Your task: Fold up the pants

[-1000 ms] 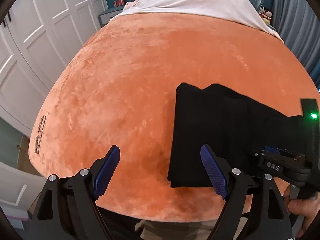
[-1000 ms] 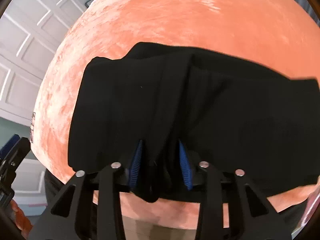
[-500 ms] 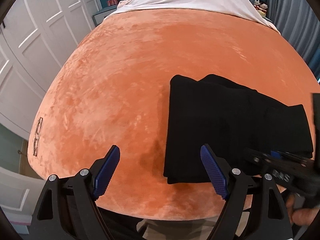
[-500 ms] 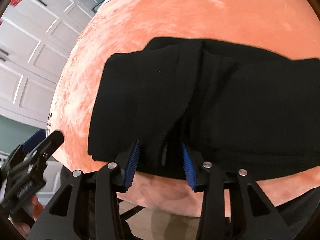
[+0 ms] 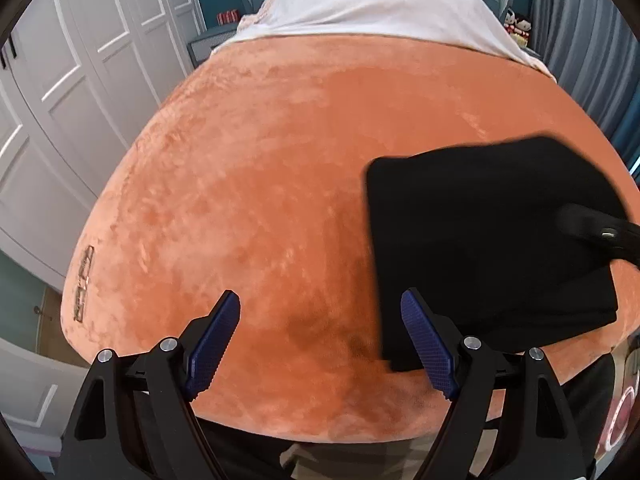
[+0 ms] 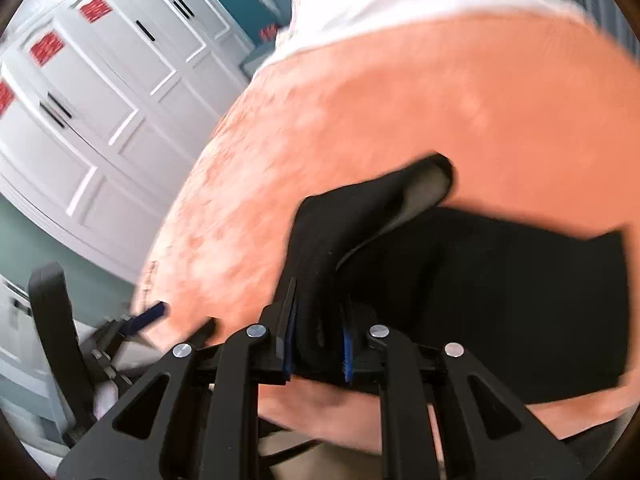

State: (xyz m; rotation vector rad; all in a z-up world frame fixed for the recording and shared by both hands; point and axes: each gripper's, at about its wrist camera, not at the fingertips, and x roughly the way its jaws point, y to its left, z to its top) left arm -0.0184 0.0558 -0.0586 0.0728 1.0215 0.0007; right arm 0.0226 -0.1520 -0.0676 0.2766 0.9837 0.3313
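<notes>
The black pants (image 5: 488, 240) lie folded on the orange velvet bedspread (image 5: 260, 180), near its front edge, toward four o'clock from the middle of the bed. The right gripper (image 6: 318, 336) has its blue-padded fingers (image 6: 289, 340) pinched on a fold of the cloth at the near edge of the pants and holds a flap of it raised off the pile; that view is blurred. The left gripper (image 5: 320, 340) hangs with its fingers (image 5: 214, 340) spread wide and nothing between them, just beside the left edge of the pants. A white sheet (image 5: 372, 4) covers the bed at twelve o'clock, and white wardrobe doors (image 5: 60, 92) stand at nine o'clock.
</notes>
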